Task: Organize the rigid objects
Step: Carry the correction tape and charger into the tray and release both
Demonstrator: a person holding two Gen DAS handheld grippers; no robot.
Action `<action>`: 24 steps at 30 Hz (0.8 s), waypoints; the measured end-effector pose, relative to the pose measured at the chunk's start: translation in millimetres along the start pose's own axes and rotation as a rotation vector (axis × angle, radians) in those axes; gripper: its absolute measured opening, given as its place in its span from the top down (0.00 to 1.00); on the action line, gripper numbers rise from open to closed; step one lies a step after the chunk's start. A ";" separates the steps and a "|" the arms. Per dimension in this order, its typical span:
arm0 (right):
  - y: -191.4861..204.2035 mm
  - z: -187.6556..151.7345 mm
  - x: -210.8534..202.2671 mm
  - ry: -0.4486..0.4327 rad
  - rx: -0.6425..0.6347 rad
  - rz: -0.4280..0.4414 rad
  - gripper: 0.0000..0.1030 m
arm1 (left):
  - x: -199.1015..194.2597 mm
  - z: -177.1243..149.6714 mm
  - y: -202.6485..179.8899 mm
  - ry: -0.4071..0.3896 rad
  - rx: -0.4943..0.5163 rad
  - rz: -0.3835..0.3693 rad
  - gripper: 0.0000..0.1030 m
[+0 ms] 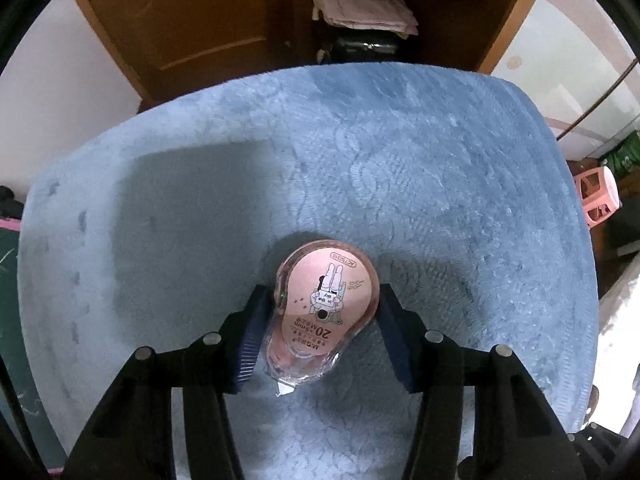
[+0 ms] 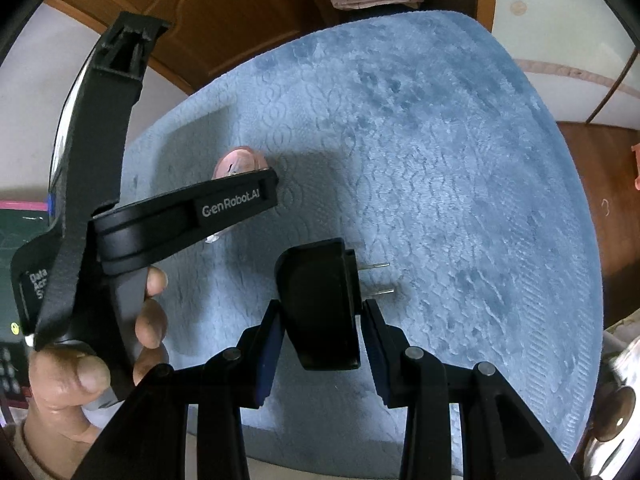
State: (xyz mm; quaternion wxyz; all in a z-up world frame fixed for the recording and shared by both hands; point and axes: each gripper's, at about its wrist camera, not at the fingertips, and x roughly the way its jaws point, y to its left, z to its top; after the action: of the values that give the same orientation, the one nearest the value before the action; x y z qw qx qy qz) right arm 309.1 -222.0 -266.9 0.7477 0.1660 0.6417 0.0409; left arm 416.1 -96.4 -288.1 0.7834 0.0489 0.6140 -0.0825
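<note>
A pink correction tape dispenser [image 1: 326, 304] lies flat on the blue plush mat [image 1: 400, 160], its clear tip toward the camera. My left gripper [image 1: 322, 292] straddles it, and both blue pads touch its sides. In the right wrist view the same dispenser [image 2: 236, 162] peeks out behind the left gripper's black body [image 2: 228, 208], which a person's hand [image 2: 152, 320] holds. My right gripper [image 2: 320, 320] is shut on a black plug adapter [image 2: 320, 304]. The adapter hangs just above the mat, and its two metal prongs [image 2: 378, 278] point right.
The mat [image 2: 440, 160] covers a rounded surface with its edge dropping off on all sides. Behind it stands a wooden cabinet [image 1: 192, 20] with folded pink cloth [image 1: 364, 4]. A pink stool [image 1: 598, 196] sits off the right edge, and a dark board [image 1: 8, 280] off the left.
</note>
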 end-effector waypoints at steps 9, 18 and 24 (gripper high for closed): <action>5.5 -19.5 -40.5 -0.047 -0.009 0.020 0.62 | -84.4 -29.1 8.1 -0.069 0.023 -0.019 0.45; 29.1 -71.8 -118.6 -0.136 -0.070 0.057 0.62 | -195.4 -89.8 25.0 -0.171 0.024 -0.115 0.45; 43.8 -124.3 -164.8 -0.192 -0.121 0.062 0.62 | -235.1 -146.9 33.4 -0.194 0.023 -0.153 0.45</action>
State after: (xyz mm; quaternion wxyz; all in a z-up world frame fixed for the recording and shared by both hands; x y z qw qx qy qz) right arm 166.3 -201.7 -112.9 0.8127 0.1435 0.5581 0.0868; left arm 227.7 -21.2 -96.2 0.8299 0.0029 0.5364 -0.1535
